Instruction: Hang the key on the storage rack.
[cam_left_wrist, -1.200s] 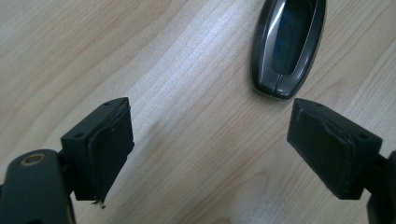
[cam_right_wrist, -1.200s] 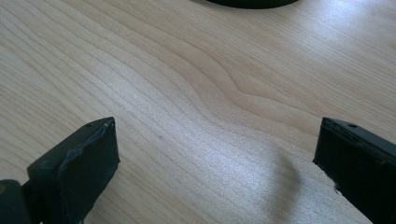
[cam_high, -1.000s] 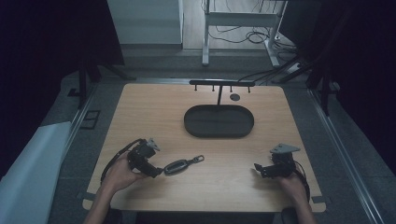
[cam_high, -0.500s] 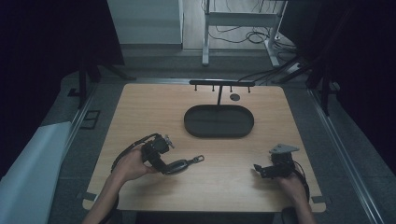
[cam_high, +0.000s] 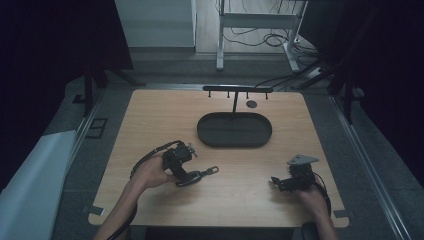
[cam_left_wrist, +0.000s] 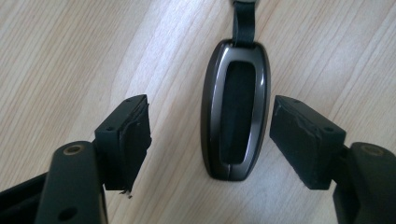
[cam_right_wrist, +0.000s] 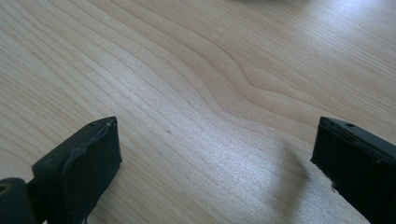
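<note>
Two handheld grippers over a light wooden table (cam_high: 150, 115). Left gripper (cam_high: 186, 170) sits at front-left of the table in the high view, held by the person's left hand (cam_high: 150, 172), cable looping off to its left. Its jaws are spread wide, straddling a dark glossy oval key fob (cam_left_wrist: 236, 108); in the left gripper view the fob lies flat on the wood between the two black pads (cam_left_wrist: 128, 140), nearer the right pad, a narrow gap on each side, not touching either as far as shows. Fob has a dark recessed centre panel and a black strap running off the top edge of that view. In the high view the fob's strap ends in a small ring (cam_high: 214, 170) pointing toward table centre. Right gripper (cam_high: 280, 183) at front-right, held by the right hand (cam_high: 312, 197), grey three-cornered plate on top, well apart from the fob. Its jaws are also spread wide with nothing between them; the right gripper view has bare wood grain between the pads. Black oval tray (cam_high: 235, 130) at table centre, beyond both grippers. Behind it a black T-shaped rack (cam_high: 237, 90) with small pegs hanging under the bar. Small dark round disc (cam_high: 251, 104) just beside the rack's post. Surroundings dim; white desk frame and cables on the floor past the table's far edge.
</note>
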